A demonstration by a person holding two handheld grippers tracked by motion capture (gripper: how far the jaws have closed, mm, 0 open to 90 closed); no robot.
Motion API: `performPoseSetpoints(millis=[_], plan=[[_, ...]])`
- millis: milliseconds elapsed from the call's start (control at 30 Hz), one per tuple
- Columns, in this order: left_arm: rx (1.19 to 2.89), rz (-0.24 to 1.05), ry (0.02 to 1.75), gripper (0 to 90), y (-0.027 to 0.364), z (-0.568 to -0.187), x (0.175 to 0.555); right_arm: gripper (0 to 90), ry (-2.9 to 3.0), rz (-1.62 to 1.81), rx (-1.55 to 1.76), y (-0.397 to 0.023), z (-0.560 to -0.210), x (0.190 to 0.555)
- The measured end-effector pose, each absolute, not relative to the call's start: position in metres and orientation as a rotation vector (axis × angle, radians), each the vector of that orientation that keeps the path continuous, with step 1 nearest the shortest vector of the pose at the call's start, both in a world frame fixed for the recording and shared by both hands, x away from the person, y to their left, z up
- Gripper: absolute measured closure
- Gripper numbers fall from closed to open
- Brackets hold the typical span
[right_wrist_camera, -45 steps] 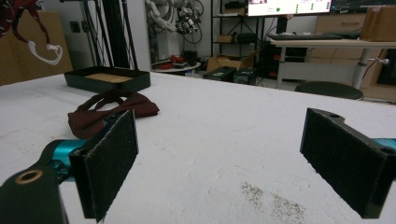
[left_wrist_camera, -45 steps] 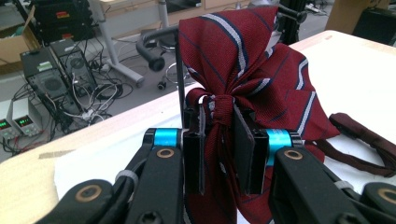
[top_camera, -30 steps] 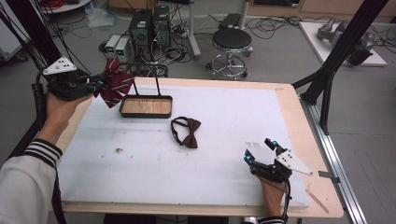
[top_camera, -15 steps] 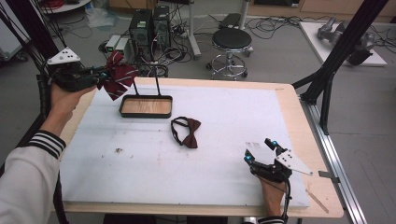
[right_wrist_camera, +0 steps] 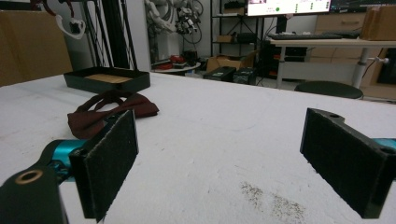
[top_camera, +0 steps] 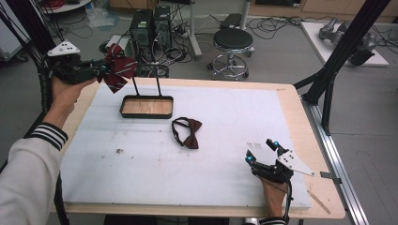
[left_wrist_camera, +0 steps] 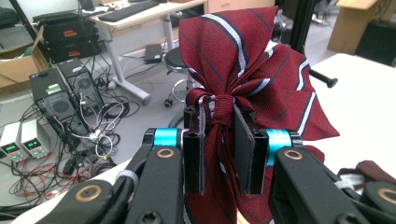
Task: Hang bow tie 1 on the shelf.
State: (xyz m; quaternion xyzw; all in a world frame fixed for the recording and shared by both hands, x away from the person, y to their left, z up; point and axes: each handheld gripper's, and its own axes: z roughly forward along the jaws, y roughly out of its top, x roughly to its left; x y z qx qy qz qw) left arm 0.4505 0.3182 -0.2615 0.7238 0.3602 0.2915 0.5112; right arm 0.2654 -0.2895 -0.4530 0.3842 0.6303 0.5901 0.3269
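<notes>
A dark red bow tie (top_camera: 118, 71) with white and navy stripes hangs in the air over the table's far left corner. My left gripper (top_camera: 101, 69) is shut on its knot; in the left gripper view the pads (left_wrist_camera: 243, 144) pinch the knot of the bow tie (left_wrist_camera: 233, 51), whose wings fan above. A plain brown bow tie (top_camera: 190, 132) with a black strap lies mid-table, also seen low on the left (right_wrist_camera: 109, 112). My right gripper (top_camera: 260, 152) rests near the front right edge, open (right_wrist_camera: 224, 140) with nothing between its pads.
A black tray (top_camera: 146, 114) with a wooden floor and two upright posts sits at the far left, just below the held tie. White foam mat (top_camera: 225, 187) covers the tabletop. A stool (top_camera: 233, 40), computer towers (top_camera: 150, 23) and black frame legs (top_camera: 328, 79) stand beyond the table.
My left hand has lifted the striped bow tie a little higher and slightly toward the tray's posts. The right gripper and the brown bow tie have stayed put.
</notes>
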Motion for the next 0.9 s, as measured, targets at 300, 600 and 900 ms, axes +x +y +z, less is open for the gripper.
performPoseSetpoints(millis=[300,600,900], plan=[[1.701,0.709,0.903,74.8,0.323,-0.261,0.457,10.6,1.649,1.548,1.011,-0.289,-0.453,0.265],[1.675,0.732,0.96,74.8,0.332,-0.266,0.462,10.5,1.648,1.549,1.011,-0.29,-0.453,0.266],[1.678,0.729,1.017,74.8,0.337,-0.276,0.466,10.6,1.648,1.549,1.011,-0.29,-0.453,0.266]])
